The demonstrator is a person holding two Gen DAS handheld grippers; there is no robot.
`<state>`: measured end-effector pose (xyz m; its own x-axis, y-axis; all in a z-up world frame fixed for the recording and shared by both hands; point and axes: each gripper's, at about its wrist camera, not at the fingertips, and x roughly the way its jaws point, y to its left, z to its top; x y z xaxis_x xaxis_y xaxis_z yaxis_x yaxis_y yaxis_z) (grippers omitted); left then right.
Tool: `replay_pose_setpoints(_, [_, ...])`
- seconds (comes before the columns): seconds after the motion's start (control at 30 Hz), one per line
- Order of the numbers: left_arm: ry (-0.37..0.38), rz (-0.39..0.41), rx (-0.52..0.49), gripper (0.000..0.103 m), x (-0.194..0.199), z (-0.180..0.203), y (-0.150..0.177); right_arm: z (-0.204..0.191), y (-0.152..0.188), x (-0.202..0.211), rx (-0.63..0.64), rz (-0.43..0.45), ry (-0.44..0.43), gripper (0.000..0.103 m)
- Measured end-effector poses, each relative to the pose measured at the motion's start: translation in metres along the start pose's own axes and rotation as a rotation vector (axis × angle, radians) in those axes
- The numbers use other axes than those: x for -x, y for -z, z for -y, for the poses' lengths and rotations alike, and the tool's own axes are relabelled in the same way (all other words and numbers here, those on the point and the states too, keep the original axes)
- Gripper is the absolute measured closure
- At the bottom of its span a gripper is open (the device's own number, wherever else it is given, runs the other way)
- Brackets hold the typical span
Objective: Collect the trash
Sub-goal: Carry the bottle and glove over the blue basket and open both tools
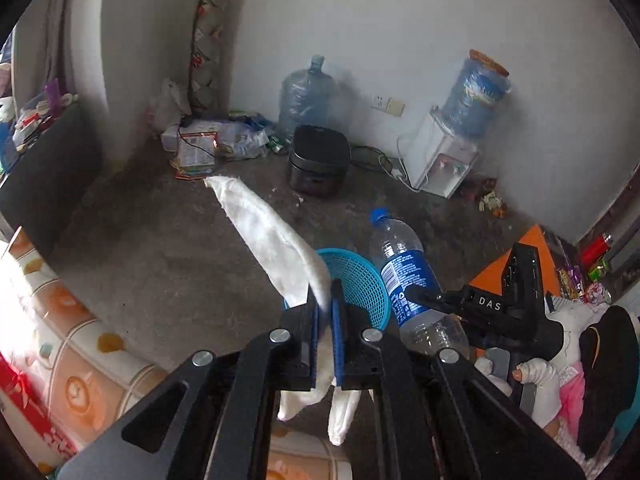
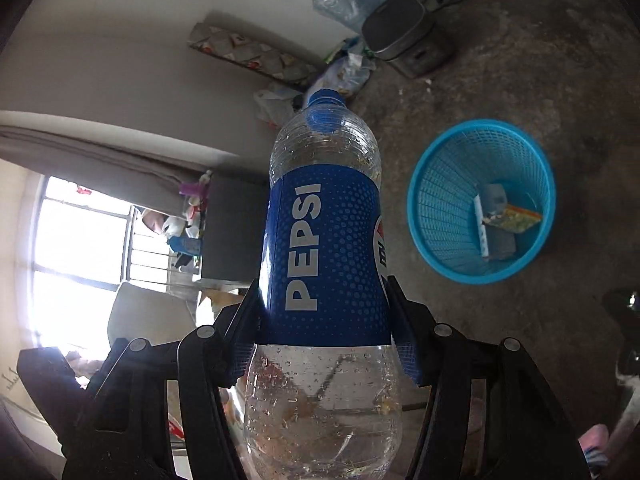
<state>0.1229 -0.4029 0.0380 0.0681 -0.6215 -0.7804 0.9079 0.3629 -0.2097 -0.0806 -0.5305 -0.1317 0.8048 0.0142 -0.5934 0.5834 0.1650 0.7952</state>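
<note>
A white cloth (image 1: 276, 240) is clamped between the blue pads of the left gripper (image 1: 325, 336); its upper end is raised above the fingers and its lower end hangs beneath them. An empty Pepsi bottle (image 2: 324, 248) is gripped at the blue label by the right gripper (image 2: 324, 332), cap pointing away from the camera. A blue mesh basket (image 2: 436, 216) is seen on the concrete floor (image 1: 160, 240), just right of the bottle in the right wrist view. A few scraps (image 2: 500, 220) are noted inside the basket. A black cooker (image 1: 319, 160) is observed near the wall.

rice cooker (image 1: 319, 160), water dispenser (image 1: 442, 158), water jug (image 1: 304, 98)
</note>
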Motion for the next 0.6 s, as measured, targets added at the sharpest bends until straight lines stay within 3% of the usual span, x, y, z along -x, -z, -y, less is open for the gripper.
replay_pose_setpoints(0.23, [0.062, -0.161, -0.029, 0.094, -0.141, 0.02, -0.029, 0.067, -0.034, -0.043, -0.197, -0.034, 0.075, 0.046])
replay_pose_setpoints(0.3, [0.083, -0.185, -0.006, 0.069, -0.171, 0.019, -0.032, 0.084, -0.044, -0.052, -0.246, -0.014, 0.107, 0.044])
replay_pose_setpoints(0.47, [0.096, -0.134, 0.085, 0.049, -0.192, 0.013, -0.035, 0.115, -0.052, -0.064, -0.327, 0.027, 0.167, 0.034])
replay_pose_setpoints(0.6, [0.108, -0.096, 0.083, 0.046, -0.179, 0.01, -0.033, 0.12, -0.048, -0.063, -0.314, 0.036, 0.191, 0.034])
